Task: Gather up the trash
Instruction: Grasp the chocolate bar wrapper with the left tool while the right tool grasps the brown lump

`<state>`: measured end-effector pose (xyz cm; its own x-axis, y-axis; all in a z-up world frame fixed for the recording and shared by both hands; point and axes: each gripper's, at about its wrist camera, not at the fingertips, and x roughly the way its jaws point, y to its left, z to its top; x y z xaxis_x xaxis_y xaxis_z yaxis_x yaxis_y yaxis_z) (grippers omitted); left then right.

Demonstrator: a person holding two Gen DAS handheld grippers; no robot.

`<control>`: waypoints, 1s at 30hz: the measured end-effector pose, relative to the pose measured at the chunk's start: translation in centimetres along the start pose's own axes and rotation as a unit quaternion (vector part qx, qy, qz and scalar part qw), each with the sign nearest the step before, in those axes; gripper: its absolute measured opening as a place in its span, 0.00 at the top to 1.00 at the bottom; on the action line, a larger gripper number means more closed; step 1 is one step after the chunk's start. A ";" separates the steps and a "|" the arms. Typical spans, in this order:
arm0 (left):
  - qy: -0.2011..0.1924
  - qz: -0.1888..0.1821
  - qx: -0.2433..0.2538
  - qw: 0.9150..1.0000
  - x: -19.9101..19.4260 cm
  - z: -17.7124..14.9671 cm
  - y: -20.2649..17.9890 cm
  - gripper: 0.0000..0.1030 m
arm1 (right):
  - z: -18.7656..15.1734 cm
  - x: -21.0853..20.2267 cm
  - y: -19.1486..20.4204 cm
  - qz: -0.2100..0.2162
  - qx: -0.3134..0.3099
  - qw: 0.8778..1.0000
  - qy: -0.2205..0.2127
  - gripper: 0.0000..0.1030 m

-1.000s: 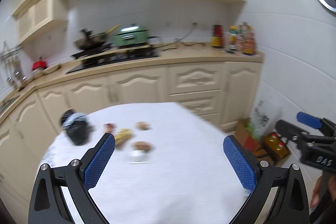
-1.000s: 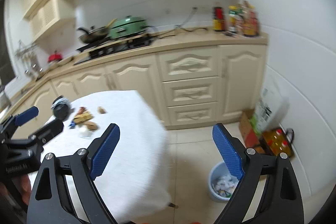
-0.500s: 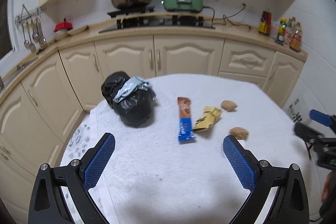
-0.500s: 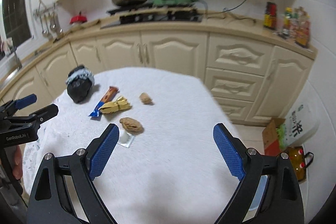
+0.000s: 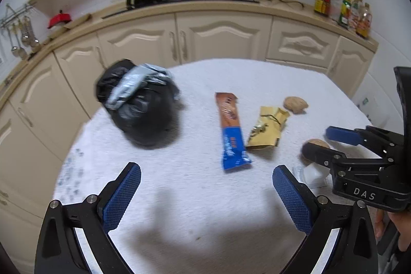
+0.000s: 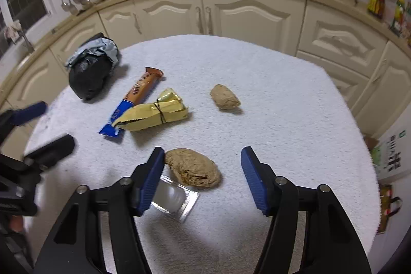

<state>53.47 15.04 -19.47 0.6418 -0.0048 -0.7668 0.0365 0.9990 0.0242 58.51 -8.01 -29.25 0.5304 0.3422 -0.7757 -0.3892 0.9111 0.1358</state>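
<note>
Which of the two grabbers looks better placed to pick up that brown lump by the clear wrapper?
Probably the right hand-held gripper: it is open with the brown lump between its fingers. The left hand-held gripper, also open, faces bare tablecloth.

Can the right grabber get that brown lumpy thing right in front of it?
Probably yes. The right gripper has its jaws open around the brown lump, nothing lying over it. The lump overlaps a clear plastic wrapper that the near jaw partly covers and might catch.
</note>
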 end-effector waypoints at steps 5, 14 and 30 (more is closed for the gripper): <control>0.028 -0.015 0.007 0.999 3.2 1.1 -0.9 0.04 | 0.1 0.2 0.2 0.030 -0.003 0.999 0.013 0.58; 0.047 -0.002 -0.004 0.999 8.0 3.8 -0.5 0.29 | 0.1 0.1 0.1 0.028 -0.003 0.999 0.017 0.55; 0.021 0.002 0.007 1.000 6.3 2.6 0.2 0.81 | -0.2 0.1 -0.1 0.026 0.013 1.000 0.009 0.57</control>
<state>59.52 15.11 -22.66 0.6093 0.0021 -0.7929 0.0437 0.9984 0.0363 58.45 -8.12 -29.48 0.4959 0.3854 -0.7782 -0.3959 0.8979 0.1924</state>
